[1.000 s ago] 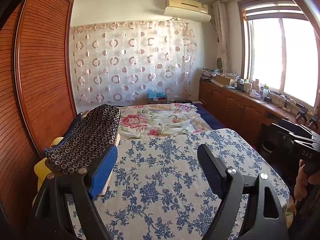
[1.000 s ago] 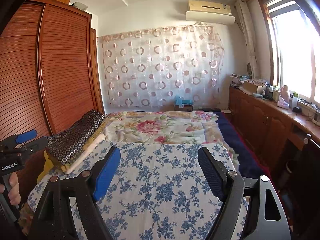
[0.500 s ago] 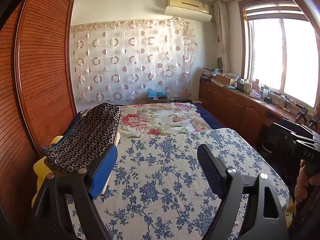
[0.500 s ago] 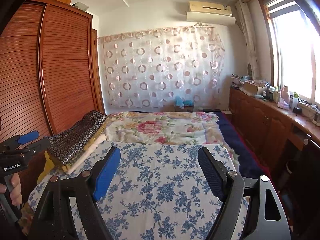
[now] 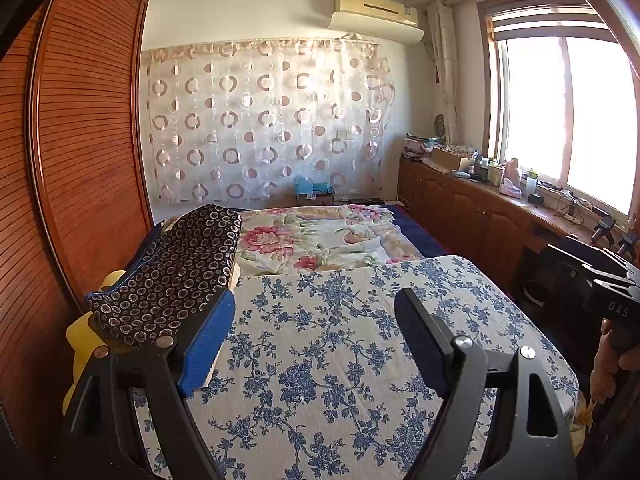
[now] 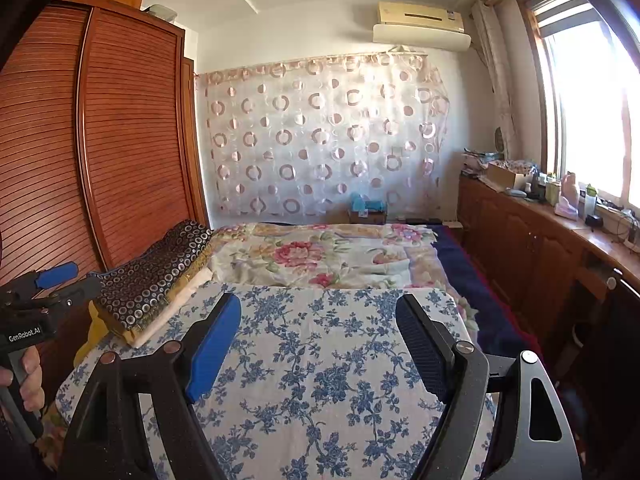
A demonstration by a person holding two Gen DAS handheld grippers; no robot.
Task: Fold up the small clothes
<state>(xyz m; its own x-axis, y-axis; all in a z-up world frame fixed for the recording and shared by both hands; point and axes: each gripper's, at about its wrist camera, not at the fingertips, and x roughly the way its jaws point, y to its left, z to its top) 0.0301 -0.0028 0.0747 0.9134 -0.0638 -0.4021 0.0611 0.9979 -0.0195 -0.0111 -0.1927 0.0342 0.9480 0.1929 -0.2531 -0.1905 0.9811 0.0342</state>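
Lying at the left edge of the work surface is the stack of folded small clothes, topped by a dark navy fabric piece printed with pale rings (image 5: pixel 172 276), with cream and mustard-yellow layers (image 6: pixel 160 316) showing beneath it in the right wrist view. Its long axis runs away from the person, front edge near, far end towards the floral quilt on the bed (image 5: pixel 320 240). From the left gripper (image 5: pixel 316 340) the stack sits ahead and hard to the left, its near corner just beside the blue-padded finger (image 5: pixel 208 344); whether cloth and pad touch I cannot tell. From the right gripper (image 6: pixel 320 344) the same stack lies well off to the left, beyond the other hand's tool. So the left hand is clearly the nearer one, and I would judge that any reach for the pile is its job, with a short swing leftward.

Both grippers are released, jaws spread wide with nothing between them, only the white cloth with blue flower sprigs (image 5: pixel 340 360) covering the counter below. That cloth carries no loose garment that I can see. Beyond stand the louvred wooden wardrobe (image 6: pixel 120 140) on the left and the ring-patterned curtain (image 5: pixel 260 120) at the far wall.
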